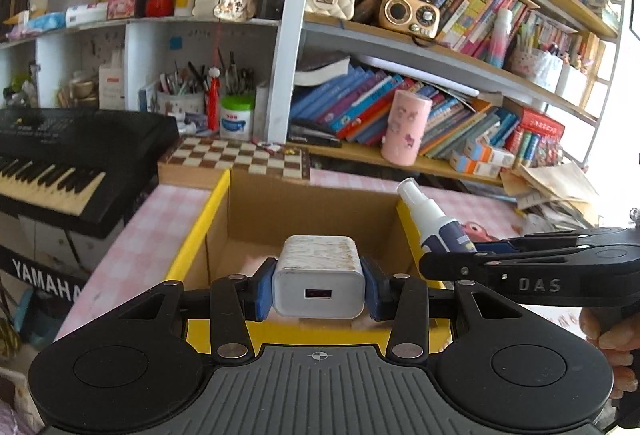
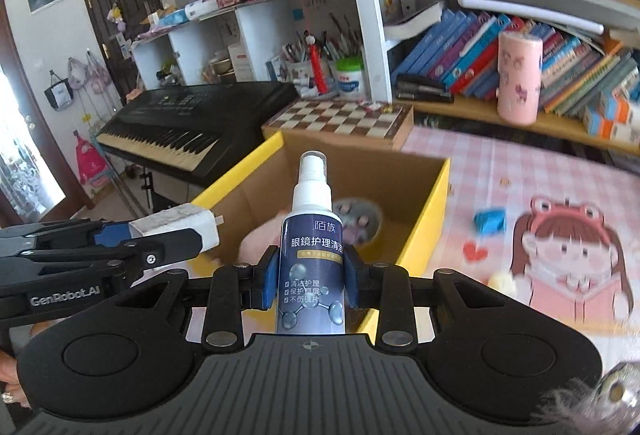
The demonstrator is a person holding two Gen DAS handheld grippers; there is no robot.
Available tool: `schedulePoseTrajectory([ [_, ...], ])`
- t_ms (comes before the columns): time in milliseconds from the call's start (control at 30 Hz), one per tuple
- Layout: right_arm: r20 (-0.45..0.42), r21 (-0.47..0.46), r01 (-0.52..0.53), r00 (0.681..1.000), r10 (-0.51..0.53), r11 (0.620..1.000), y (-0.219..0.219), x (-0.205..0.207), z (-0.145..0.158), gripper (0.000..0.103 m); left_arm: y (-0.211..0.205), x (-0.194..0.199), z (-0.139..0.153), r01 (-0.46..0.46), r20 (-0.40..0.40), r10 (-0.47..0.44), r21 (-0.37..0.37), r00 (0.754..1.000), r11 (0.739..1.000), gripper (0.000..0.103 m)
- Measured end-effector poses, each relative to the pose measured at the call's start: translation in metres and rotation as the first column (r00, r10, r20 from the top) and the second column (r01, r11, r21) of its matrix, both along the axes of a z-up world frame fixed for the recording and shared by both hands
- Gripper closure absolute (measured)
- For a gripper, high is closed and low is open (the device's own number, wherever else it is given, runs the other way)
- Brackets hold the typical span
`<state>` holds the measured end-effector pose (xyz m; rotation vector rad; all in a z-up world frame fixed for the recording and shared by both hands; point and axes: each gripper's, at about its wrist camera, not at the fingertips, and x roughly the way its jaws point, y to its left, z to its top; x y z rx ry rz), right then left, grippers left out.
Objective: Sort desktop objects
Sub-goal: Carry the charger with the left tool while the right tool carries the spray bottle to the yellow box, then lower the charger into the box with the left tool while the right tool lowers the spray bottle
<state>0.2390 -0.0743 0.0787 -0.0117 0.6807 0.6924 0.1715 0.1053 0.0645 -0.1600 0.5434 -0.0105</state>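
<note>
Each camera sits just behind its own fingers, looking forward and slightly down into the yellow-edged open cardboard box (image 1: 304, 207) (image 2: 424, 191) close ahead (bookshelves at twelve o'clock). Both views share the box; each shows the other's tool.

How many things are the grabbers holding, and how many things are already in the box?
Held, charger in left gripper: 1
Held, spray bottle in right gripper: 1
In the cardboard box, pink plush and grey plush: 2
Total: 4
</note>
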Motion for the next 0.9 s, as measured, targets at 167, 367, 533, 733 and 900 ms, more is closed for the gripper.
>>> schedulePoseTrajectory([
  [167, 0.015, -0.018, -0.019, 1.000, 0.019, 1.000, 0.008, 0.035, -0.007, 0.073, -0.003, 0.023, 0.002, -0.021, -0.003, 0.021, 0.029, 1.000, 0.999, 0.061],
  [367, 0.004, -0.028, -0.042, 0.999, 0.042, 0.999, 0.017, 0.067, -0.022, 0.073, -0.004, 0.046, -0.006, -0.031, -0.042, 0.034, 0.063, 0.999, 0.998, 0.061],
  [533, -0.007, -0.081, -0.072, 0.997, 0.072, 0.994, 0.028, 0.089, -0.037, 0.073, -0.008, 0.067, -0.013, -0.025, -0.069, 0.031, 0.095, 0.997, 0.995, 0.061],
  [733, -0.004, -0.163, -0.125, 0.992, 0.126, 0.979, 0.038, 0.104, -0.055, 0.073, -0.015, 0.088, -0.028, -0.013, -0.114, 0.026, 0.114, 0.993, 0.993, 0.061],
  [900, 0.008, -0.216, -0.159, 0.986, 0.165, 0.963, 0.044, 0.111, -0.064, 0.073, -0.017, 0.097, -0.042, -0.003, -0.165, 0.023, 0.121, 0.986, 0.993, 0.061],
])
